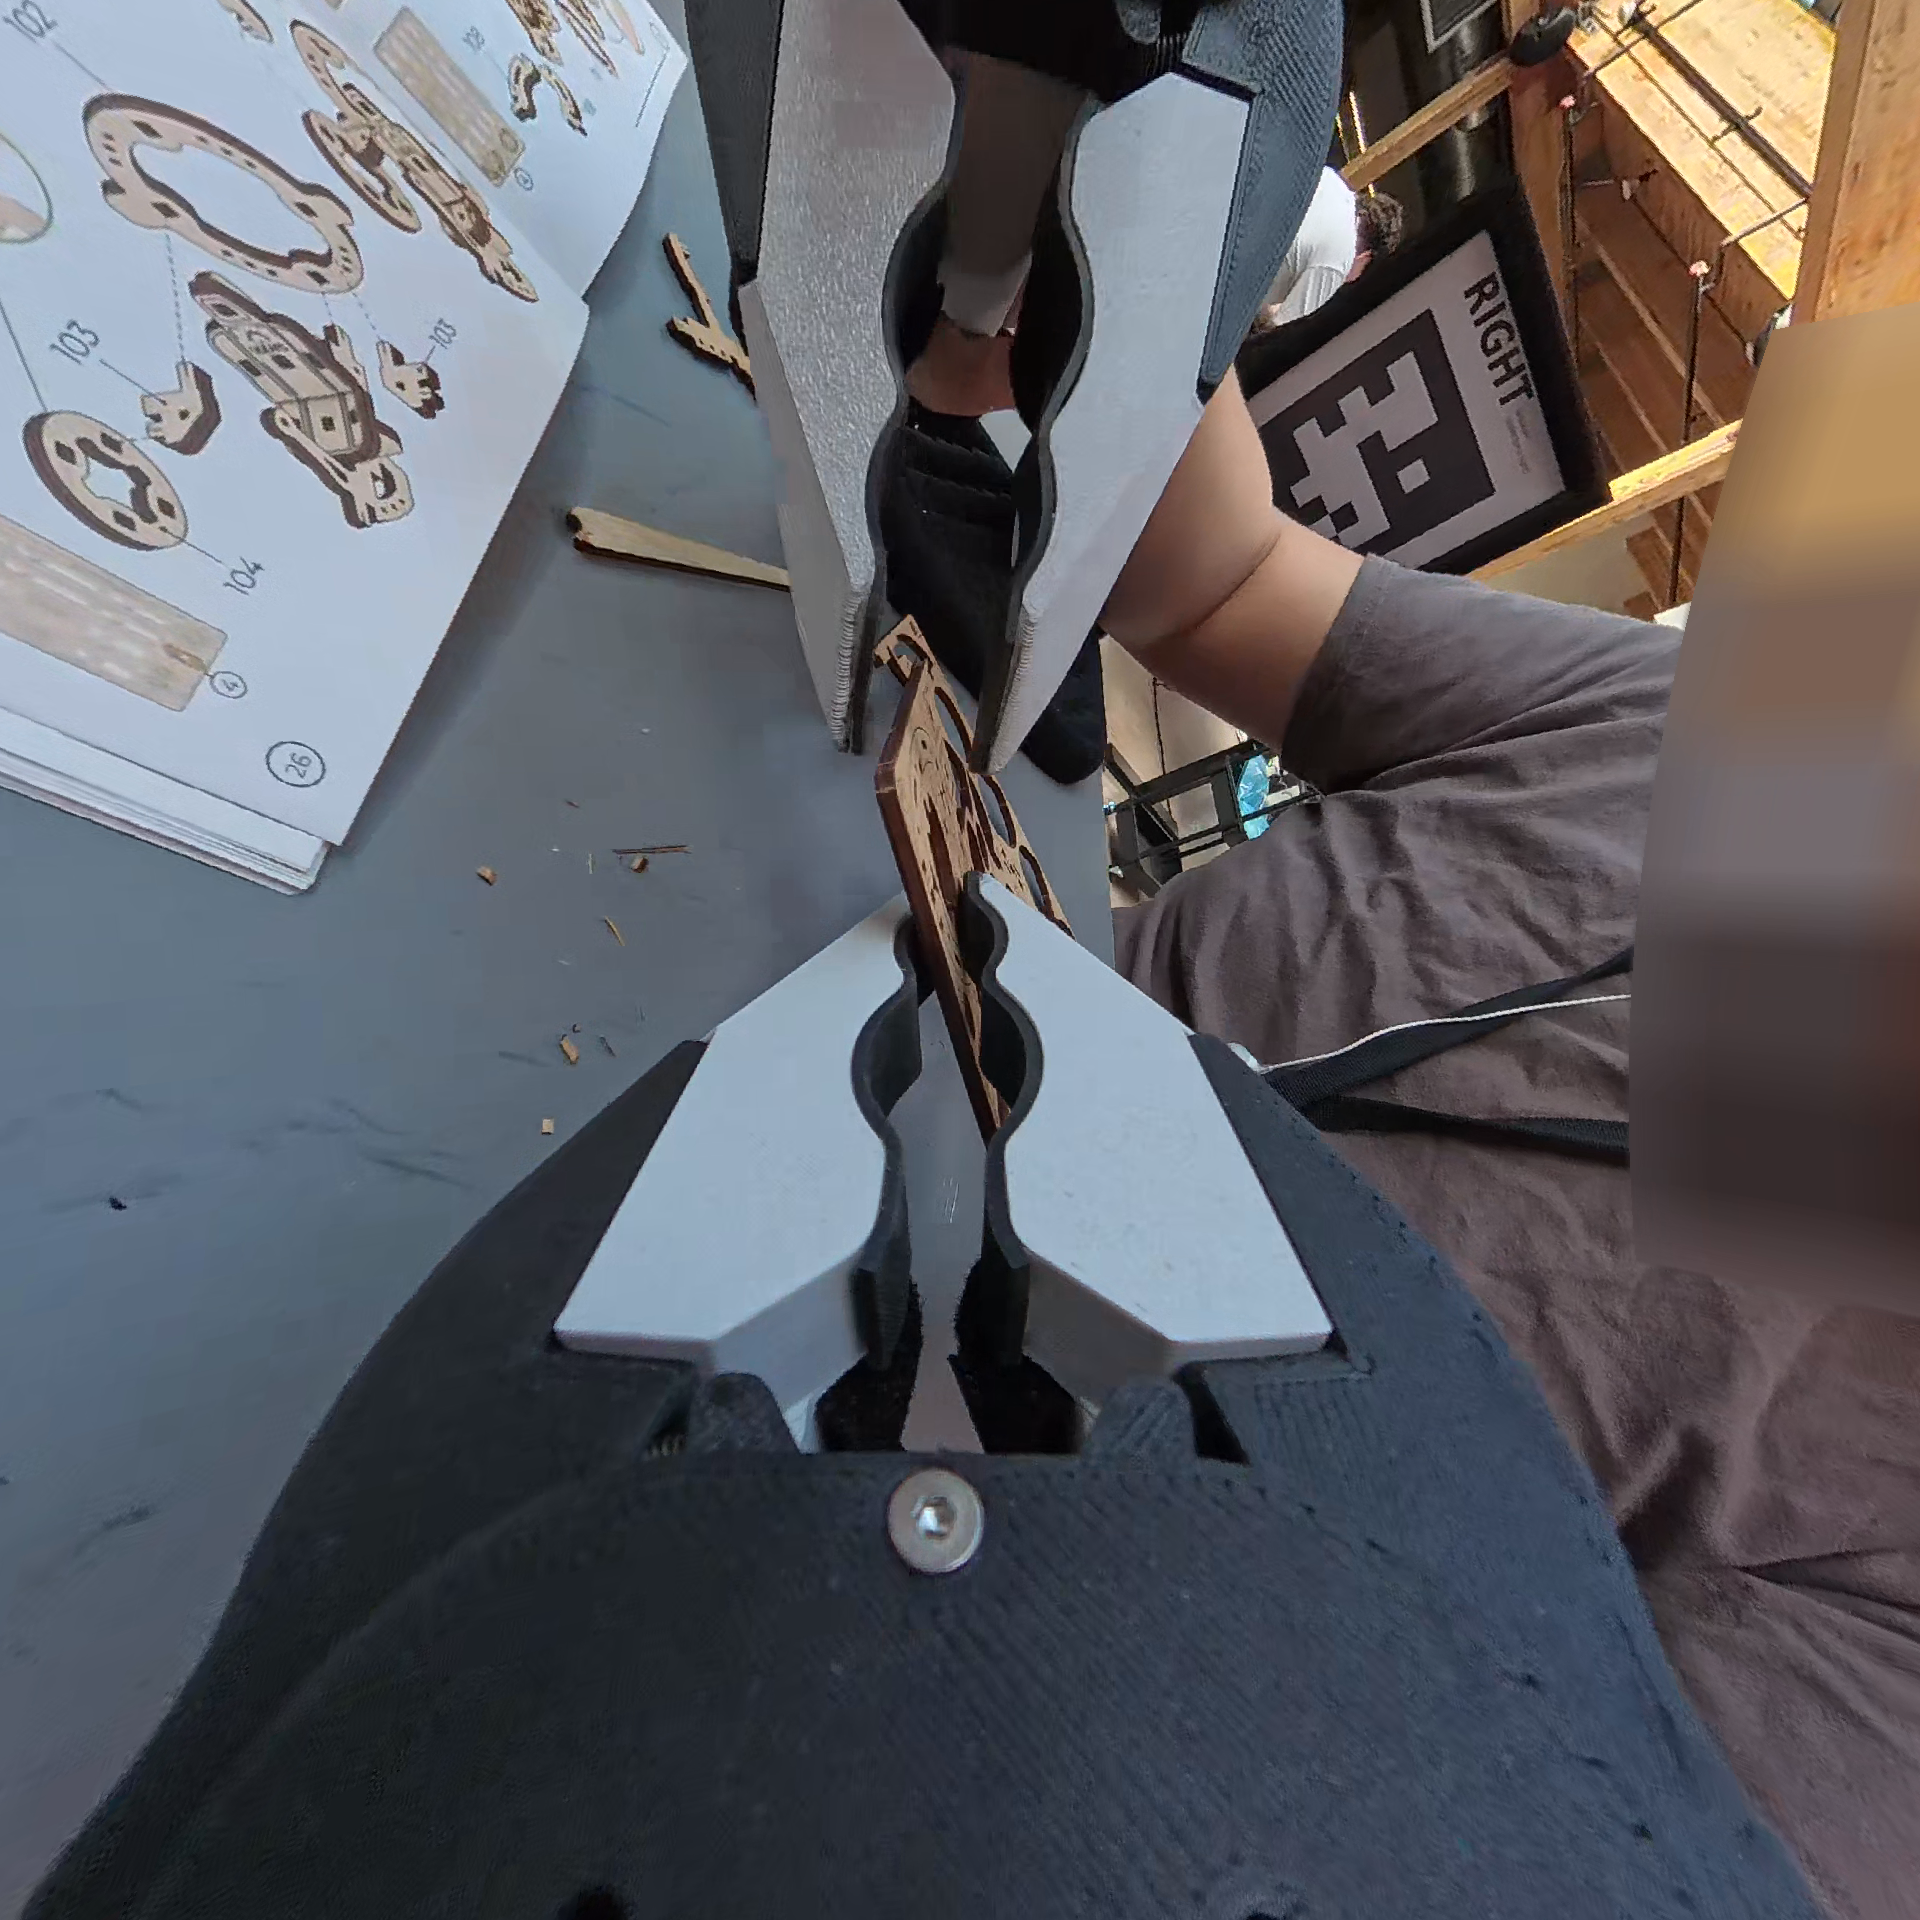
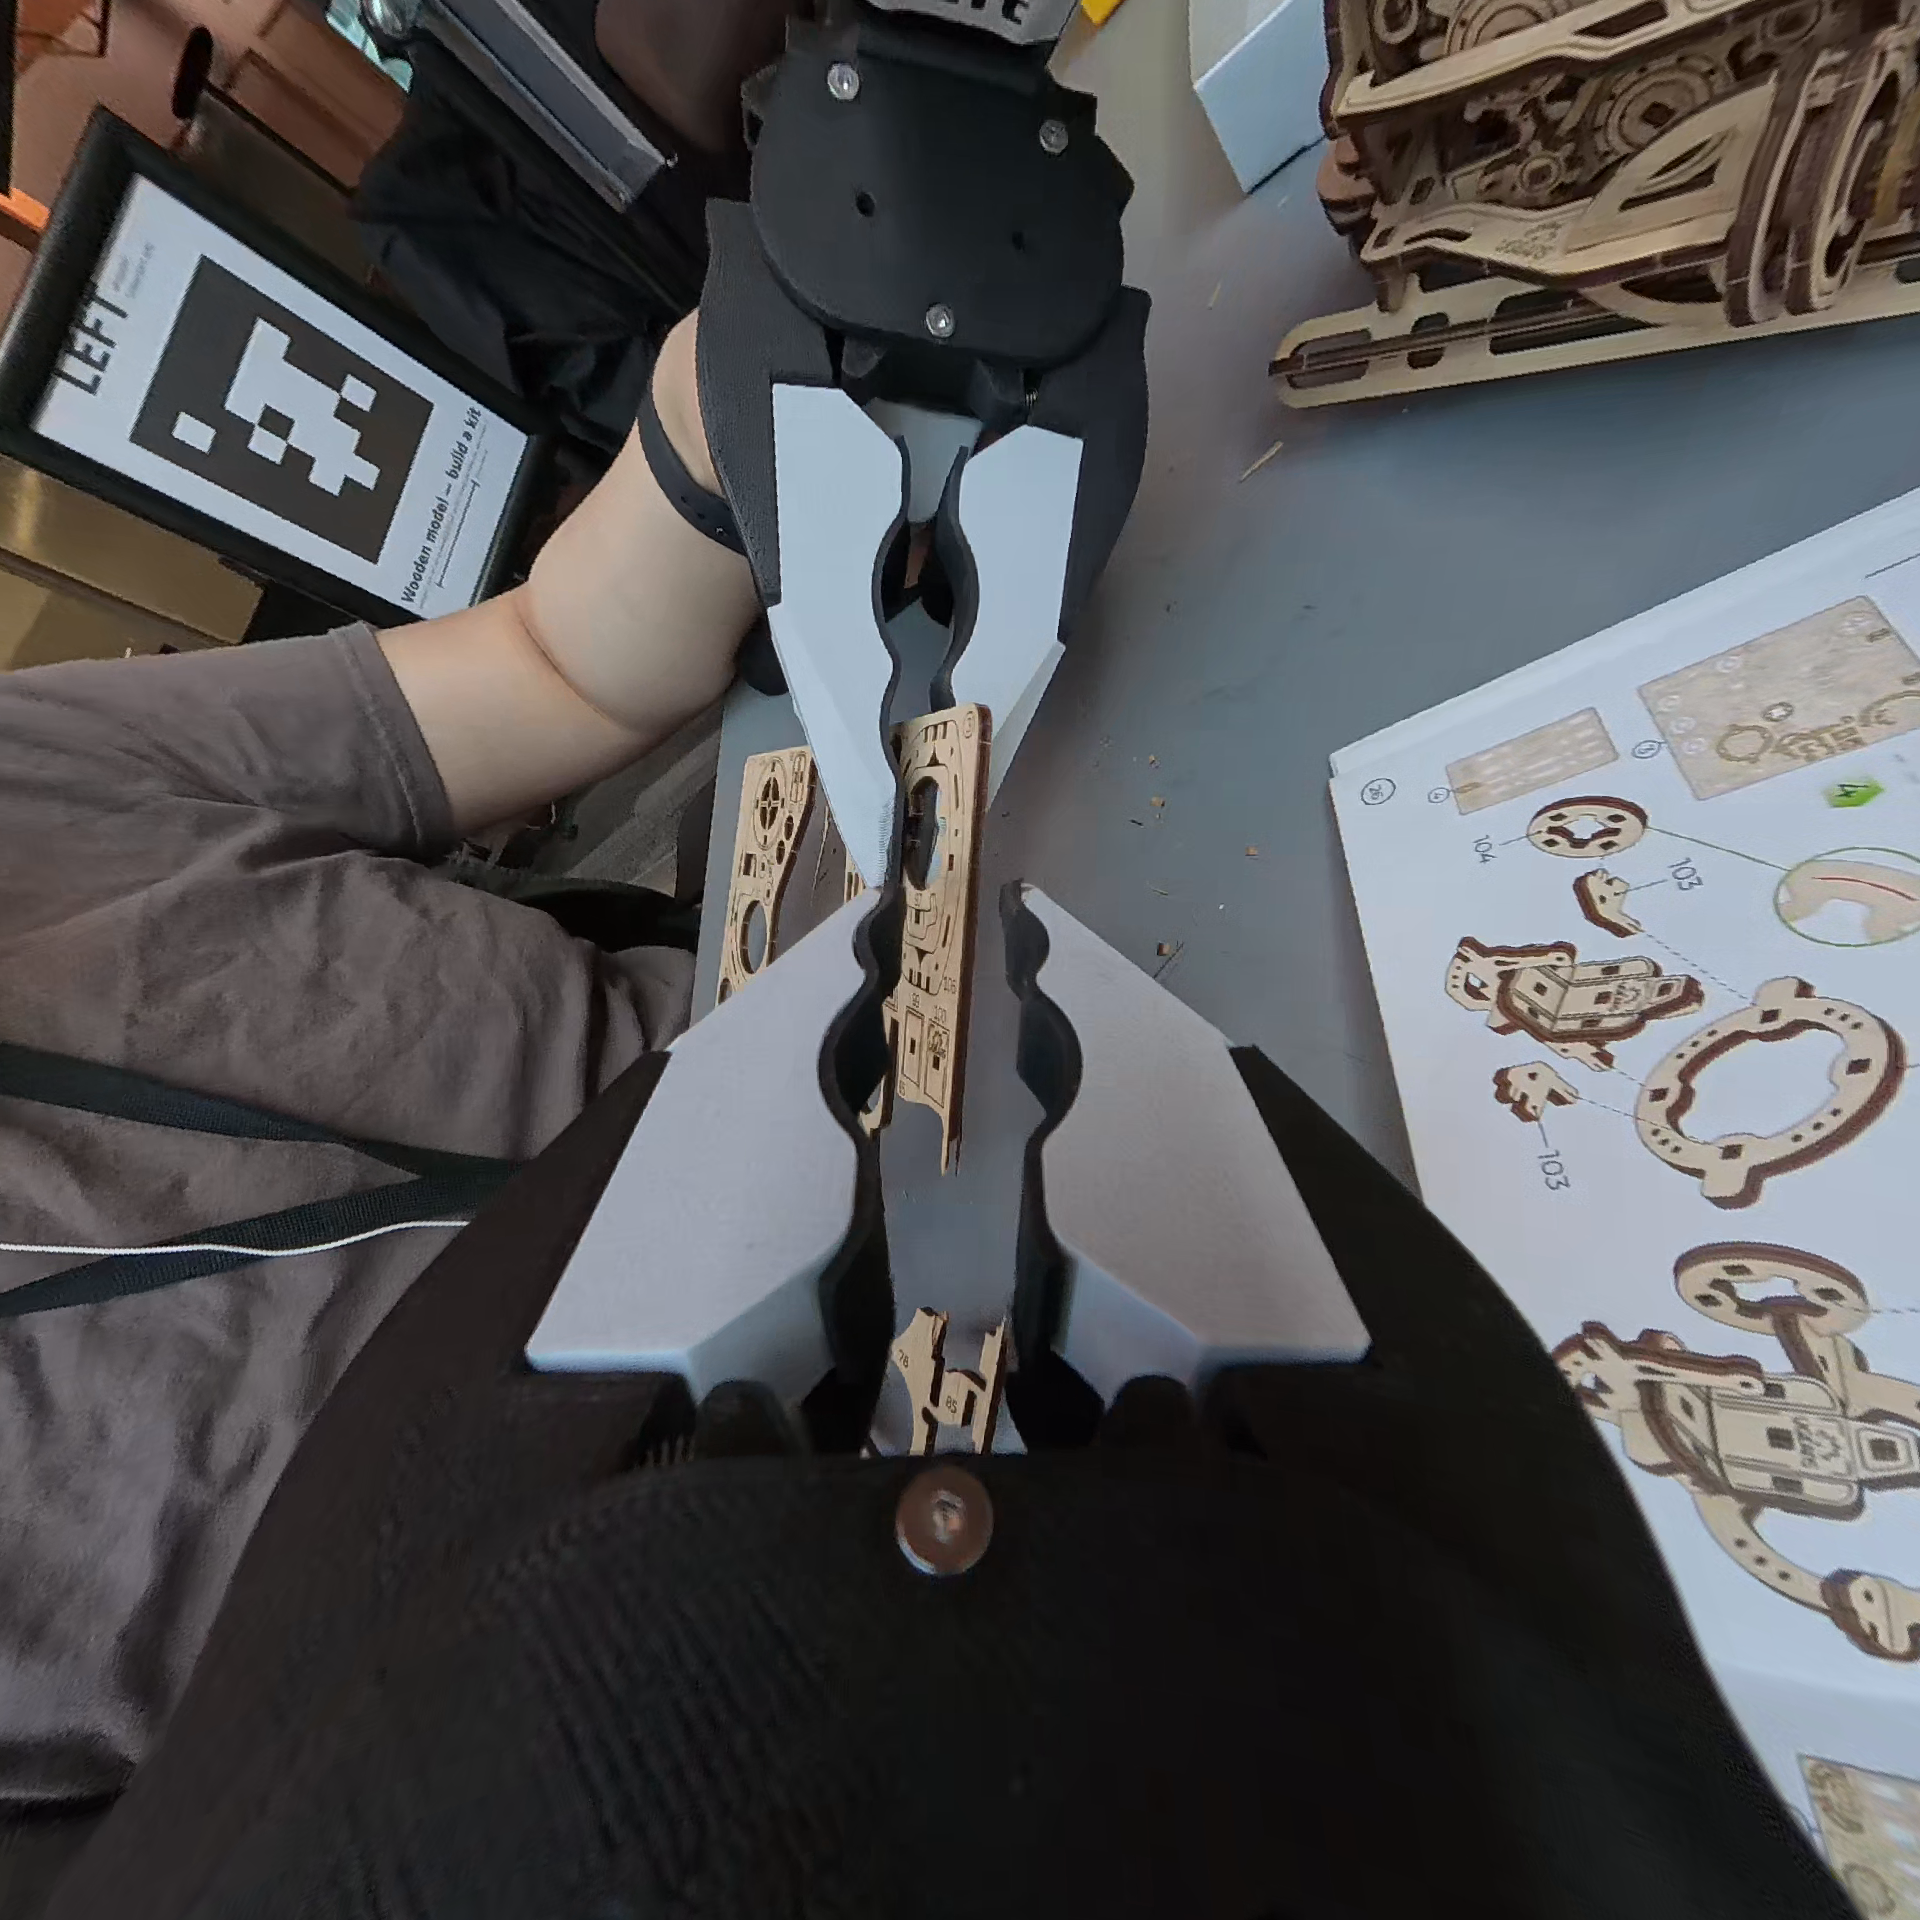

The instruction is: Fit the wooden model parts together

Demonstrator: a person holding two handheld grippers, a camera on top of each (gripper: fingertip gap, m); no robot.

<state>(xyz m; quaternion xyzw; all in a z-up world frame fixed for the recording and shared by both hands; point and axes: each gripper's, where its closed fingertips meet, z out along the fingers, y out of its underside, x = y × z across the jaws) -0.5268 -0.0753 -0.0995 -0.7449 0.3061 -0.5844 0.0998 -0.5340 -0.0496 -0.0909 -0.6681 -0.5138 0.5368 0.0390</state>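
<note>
A thin laser-cut wooden sheet of model parts is held on edge above the grey table. My left gripper is shut on its lower part. My right gripper comes in from above, fingers a little apart, with the sheet's upper edge in the gap. In the right wrist view the pale sheet stands between the fingers of my right gripper, close to the left finger and apart from the right one. The left gripper clamps it from the far side.
An open instruction booklet lies on the table. A part-built wooden model stands far right. Another parts sheet lies by the table edge. A wooden stick and chips lie loose. A person's arm and torso are close by. The tips of both grippers are at nearly the same place.
</note>
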